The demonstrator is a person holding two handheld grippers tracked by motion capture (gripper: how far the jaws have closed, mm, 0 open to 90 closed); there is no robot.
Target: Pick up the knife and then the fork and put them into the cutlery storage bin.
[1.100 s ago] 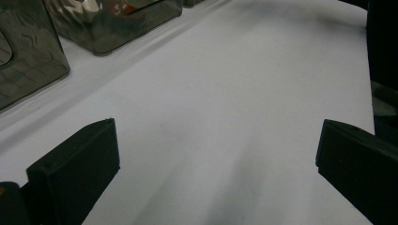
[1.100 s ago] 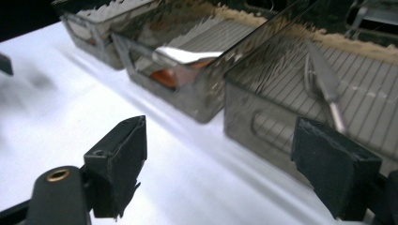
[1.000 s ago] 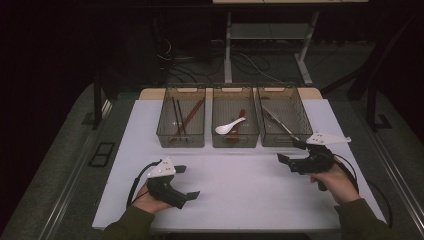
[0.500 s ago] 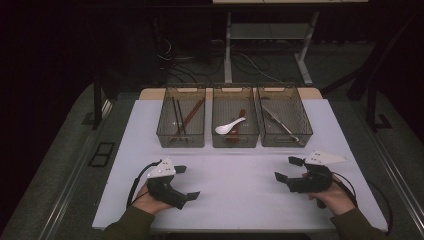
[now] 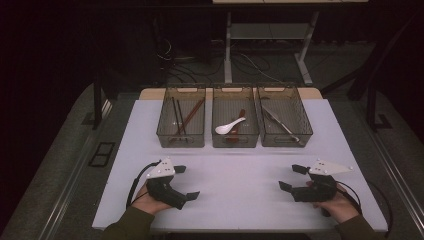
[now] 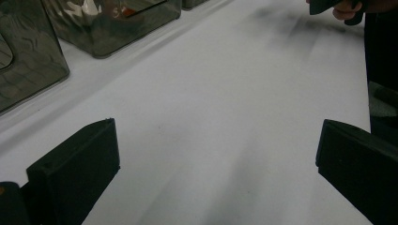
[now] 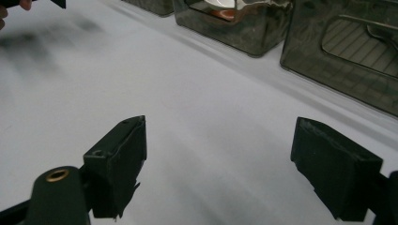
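High view: both the left gripper [image 5: 186,182] and right gripper [image 5: 293,177] are held wide open, empty, near the bins [image 5: 235,142]; a misjudged reach could probably knock one.

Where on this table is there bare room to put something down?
The white table is bare between the left gripper and right gripper, up to the three bins. Strips beside the outer bins are bare too. The bins hold utensils.
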